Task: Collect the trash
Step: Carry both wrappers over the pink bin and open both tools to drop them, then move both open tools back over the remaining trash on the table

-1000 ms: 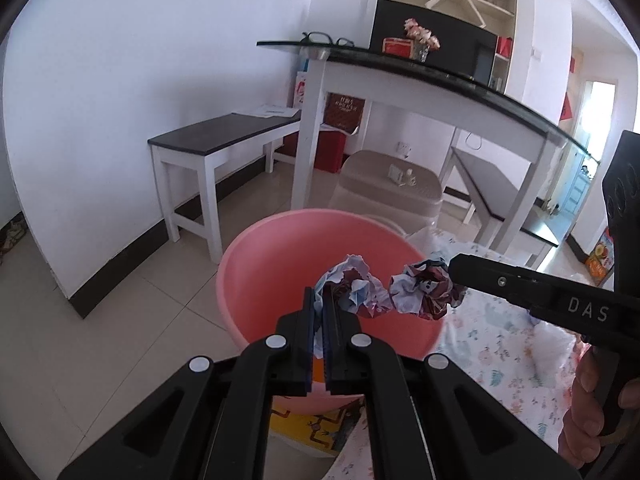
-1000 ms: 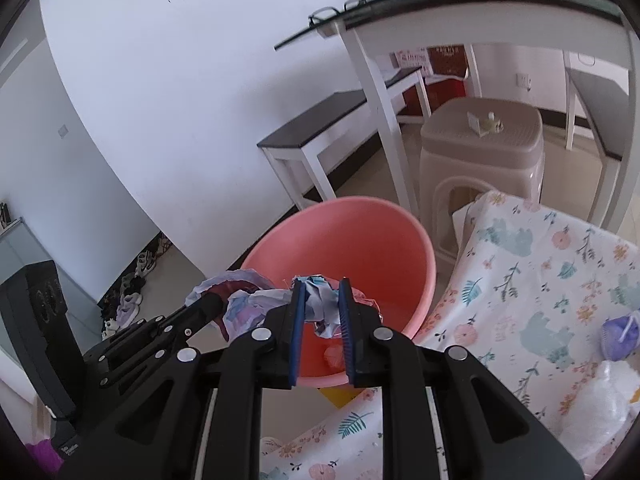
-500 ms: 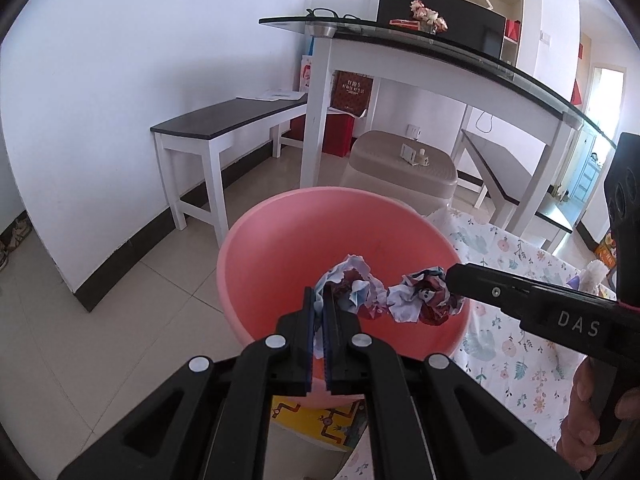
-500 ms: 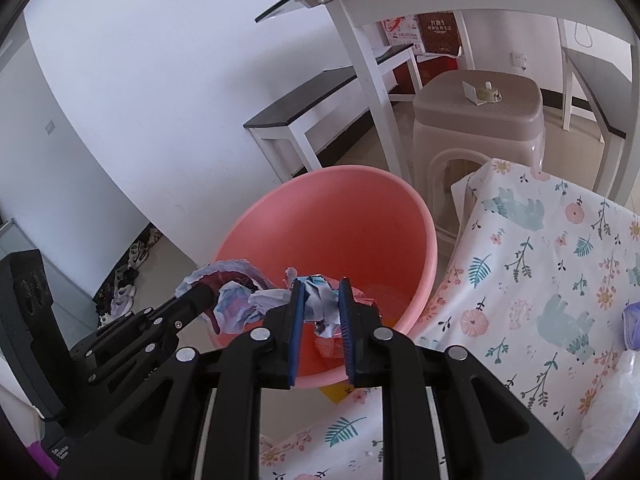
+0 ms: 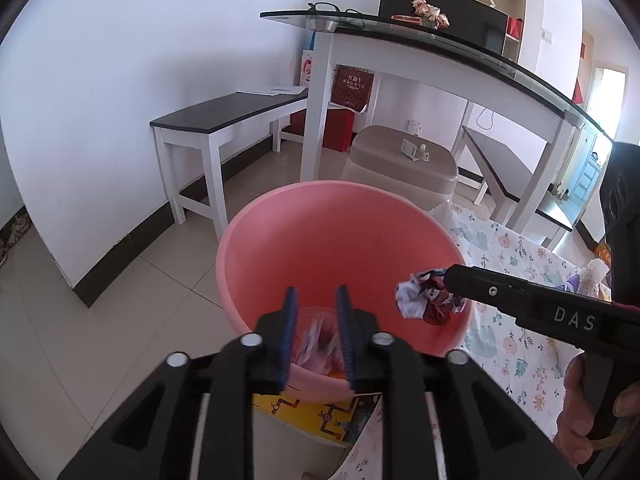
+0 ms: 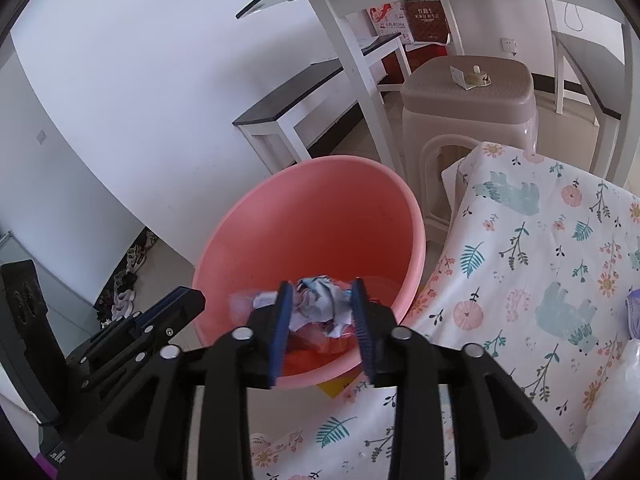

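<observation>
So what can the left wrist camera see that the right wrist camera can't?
Only the left wrist view: pink flowers and a black screen on the glass table, plus a hand.
Only the right wrist view: a purple thing lying on the cloth at the picture's edge.
Both: the pink bucket, the beige stool, the flowery cloth, and the crumpled paper ball between the right tool's opening jaws.

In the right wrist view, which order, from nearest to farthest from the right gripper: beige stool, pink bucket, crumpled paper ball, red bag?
1. crumpled paper ball, between the jaws of the right gripper
2. pink bucket, just below
3. beige stool, behind, right
4. red bag, by the far wall
</observation>
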`<action>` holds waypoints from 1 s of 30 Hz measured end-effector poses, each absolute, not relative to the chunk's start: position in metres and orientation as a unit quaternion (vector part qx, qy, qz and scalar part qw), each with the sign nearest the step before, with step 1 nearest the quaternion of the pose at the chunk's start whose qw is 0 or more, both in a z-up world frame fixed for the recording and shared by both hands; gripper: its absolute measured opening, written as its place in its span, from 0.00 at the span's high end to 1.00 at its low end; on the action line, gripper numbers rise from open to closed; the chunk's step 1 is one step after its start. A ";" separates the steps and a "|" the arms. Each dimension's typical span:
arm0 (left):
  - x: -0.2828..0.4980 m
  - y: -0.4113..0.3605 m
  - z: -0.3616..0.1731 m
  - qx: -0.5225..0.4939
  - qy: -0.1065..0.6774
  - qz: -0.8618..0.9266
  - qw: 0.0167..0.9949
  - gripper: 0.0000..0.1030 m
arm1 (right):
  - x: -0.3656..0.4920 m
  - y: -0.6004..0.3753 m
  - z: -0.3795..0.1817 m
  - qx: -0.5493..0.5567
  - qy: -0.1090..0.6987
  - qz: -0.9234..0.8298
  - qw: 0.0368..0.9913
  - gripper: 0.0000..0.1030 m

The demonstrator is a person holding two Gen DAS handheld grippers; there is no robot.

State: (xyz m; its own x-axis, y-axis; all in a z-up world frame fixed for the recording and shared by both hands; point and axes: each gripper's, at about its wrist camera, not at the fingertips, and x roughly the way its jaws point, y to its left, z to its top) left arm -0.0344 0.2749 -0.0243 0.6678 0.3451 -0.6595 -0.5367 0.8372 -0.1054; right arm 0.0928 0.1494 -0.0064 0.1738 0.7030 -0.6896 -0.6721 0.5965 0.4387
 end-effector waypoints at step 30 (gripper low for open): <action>-0.036 0.211 0.017 -0.135 0.291 0.154 0.934 0.78 | 0.052 0.061 0.042 -0.016 0.363 0.413 0.835 0.67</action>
